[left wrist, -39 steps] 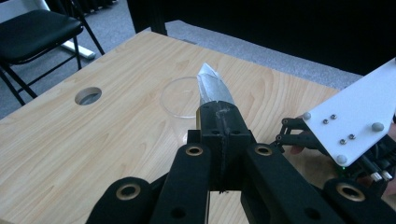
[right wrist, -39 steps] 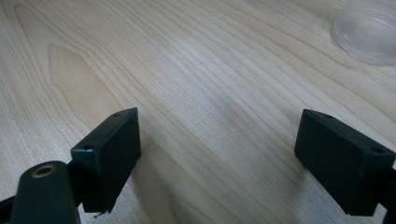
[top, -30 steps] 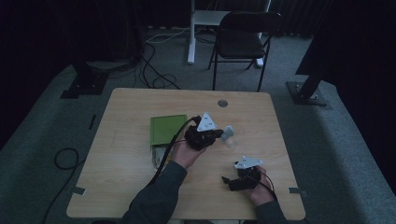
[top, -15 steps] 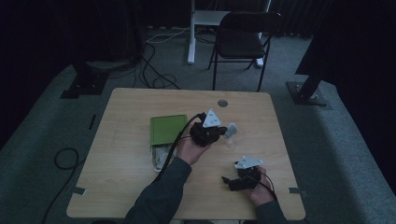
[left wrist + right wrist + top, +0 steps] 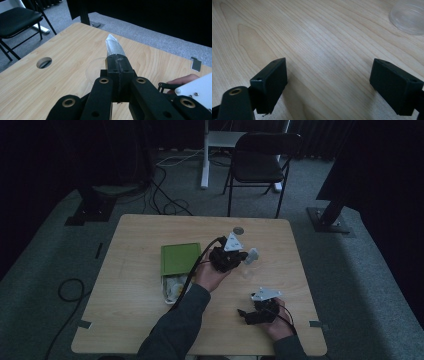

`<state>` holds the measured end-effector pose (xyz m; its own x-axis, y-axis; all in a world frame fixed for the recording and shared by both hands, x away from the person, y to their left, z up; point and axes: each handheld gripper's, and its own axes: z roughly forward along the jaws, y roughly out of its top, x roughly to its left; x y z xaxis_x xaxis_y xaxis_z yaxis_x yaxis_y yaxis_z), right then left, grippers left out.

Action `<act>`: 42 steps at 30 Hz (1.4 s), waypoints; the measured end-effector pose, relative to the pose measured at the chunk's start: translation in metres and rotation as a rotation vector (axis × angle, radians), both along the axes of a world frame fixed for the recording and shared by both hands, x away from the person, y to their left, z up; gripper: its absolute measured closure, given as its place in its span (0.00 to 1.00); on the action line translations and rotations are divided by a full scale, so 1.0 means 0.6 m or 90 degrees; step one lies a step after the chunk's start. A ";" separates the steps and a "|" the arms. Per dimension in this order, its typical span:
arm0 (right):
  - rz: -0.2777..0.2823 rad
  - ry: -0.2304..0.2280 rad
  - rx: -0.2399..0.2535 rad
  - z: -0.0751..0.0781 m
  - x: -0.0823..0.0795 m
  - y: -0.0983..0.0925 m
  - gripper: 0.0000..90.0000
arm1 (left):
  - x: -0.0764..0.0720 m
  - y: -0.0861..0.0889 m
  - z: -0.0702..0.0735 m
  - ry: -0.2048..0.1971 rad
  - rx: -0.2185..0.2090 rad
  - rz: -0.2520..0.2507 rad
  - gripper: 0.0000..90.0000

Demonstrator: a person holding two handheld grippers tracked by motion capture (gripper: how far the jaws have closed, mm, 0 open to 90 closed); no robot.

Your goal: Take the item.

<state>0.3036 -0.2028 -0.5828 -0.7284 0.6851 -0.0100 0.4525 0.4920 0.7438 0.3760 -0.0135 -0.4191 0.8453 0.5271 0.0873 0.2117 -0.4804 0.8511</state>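
My left gripper [image 5: 243, 257] is shut on a small silvery packet [image 5: 252, 255] and holds it above the middle of the wooden table [image 5: 140, 320]. In the left gripper view the jaws [image 5: 117, 59] are pressed together, and the packet [image 5: 113, 46] sticks out pointed beyond them. Just below it a clear round dish [image 5: 95, 68] sits on the table; it is also the faint dish [image 5: 246, 273] in the high view. My right gripper [image 5: 246, 315] rests low at the front right, open and empty [image 5: 334, 80], with the clear dish [image 5: 409, 17] farther off.
A green lid [image 5: 180, 258] lies left of centre, with a pale container of wrapped items [image 5: 172, 288] at its near edge. A cable hole [image 5: 238, 230] is near the far edge. A black chair [image 5: 260, 162] stands beyond the table.
The left gripper has carried the packet a little to the right and away from the green lid, over the clear dish. The right gripper has stayed put.
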 end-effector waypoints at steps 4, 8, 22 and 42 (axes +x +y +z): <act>0.000 0.000 0.000 0.000 0.000 0.000 0.16 | 0.005 -0.004 -0.001 0.001 0.001 0.002 1.00; -0.001 0.000 0.000 0.000 -0.001 0.000 0.16 | 0.009 -0.011 -0.002 0.002 0.006 0.001 1.00; 0.001 -0.001 0.000 0.000 -0.002 -0.001 0.16 | 0.018 -0.041 0.006 0.000 0.016 -0.001 1.00; 0.001 -0.001 0.000 0.000 -0.002 -0.001 0.16 | 0.043 -0.046 -0.017 0.035 0.033 0.022 0.90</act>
<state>0.3024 -0.2034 -0.5828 -0.7296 0.6838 -0.0115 0.4504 0.4930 0.7444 0.4019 -0.0413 -0.4292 0.8311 0.5518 0.0699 0.2738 -0.5153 0.8121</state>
